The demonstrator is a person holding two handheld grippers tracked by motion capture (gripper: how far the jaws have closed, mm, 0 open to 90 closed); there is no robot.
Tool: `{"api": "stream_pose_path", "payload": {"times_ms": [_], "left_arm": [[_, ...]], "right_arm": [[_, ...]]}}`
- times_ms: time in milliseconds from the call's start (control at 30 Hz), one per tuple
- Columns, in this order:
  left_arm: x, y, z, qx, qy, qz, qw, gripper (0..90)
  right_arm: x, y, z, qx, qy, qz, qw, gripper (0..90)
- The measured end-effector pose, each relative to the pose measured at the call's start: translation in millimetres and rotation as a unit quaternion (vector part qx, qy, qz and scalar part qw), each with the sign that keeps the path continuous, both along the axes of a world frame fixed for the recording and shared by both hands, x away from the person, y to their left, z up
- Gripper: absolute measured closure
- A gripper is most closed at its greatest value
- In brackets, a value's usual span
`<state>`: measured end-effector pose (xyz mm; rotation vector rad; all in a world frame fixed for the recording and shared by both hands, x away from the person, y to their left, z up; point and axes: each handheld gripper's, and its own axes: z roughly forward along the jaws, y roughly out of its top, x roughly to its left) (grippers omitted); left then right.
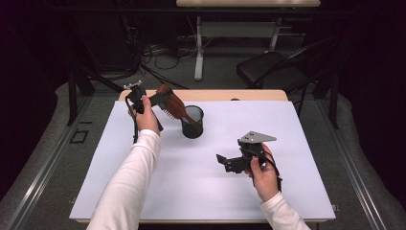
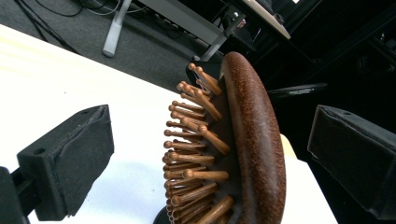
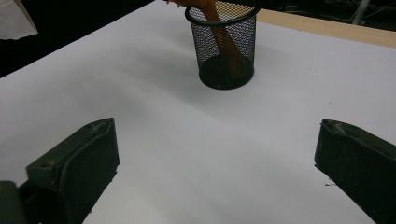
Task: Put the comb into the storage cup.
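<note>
A brown wooden hairbrush [image 1: 173,103] stands handle-down in a black mesh cup [image 1: 192,122] at the back of the white table, its head leaning left over the rim. My left gripper [image 1: 162,98] is up at the brush head, open, with the head [image 2: 254,140] between the jaws and a gap on each side; the bristles [image 2: 191,154] face the left pad [image 2: 70,158]. My right gripper [image 1: 224,164] hovers open and empty over the table's middle right, pointing toward the cup [image 3: 227,46], where the brush handle [image 3: 225,39] shows through the mesh.
A white sheet [image 1: 201,187] covers the table, with a wooden strip [image 1: 249,95] bare along the far edge. Beyond it stand a black chair [image 1: 273,67] and a desk frame [image 1: 198,43] with cables on the floor.
</note>
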<state>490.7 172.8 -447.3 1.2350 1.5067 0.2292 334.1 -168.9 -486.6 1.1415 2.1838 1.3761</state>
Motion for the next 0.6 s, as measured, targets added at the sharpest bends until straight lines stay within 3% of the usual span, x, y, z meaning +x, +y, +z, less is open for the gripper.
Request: {"api": "stream_pose_path", "payload": {"times_ms": [600], "left_arm": [[-5.9,8.5,13.8,0.008,-0.012,-0.009,0.9999,0.5]], "right_arm": [[-0.5,-0.3,1.5,0.006,0.001,-0.006,1.0,0.0]]}}
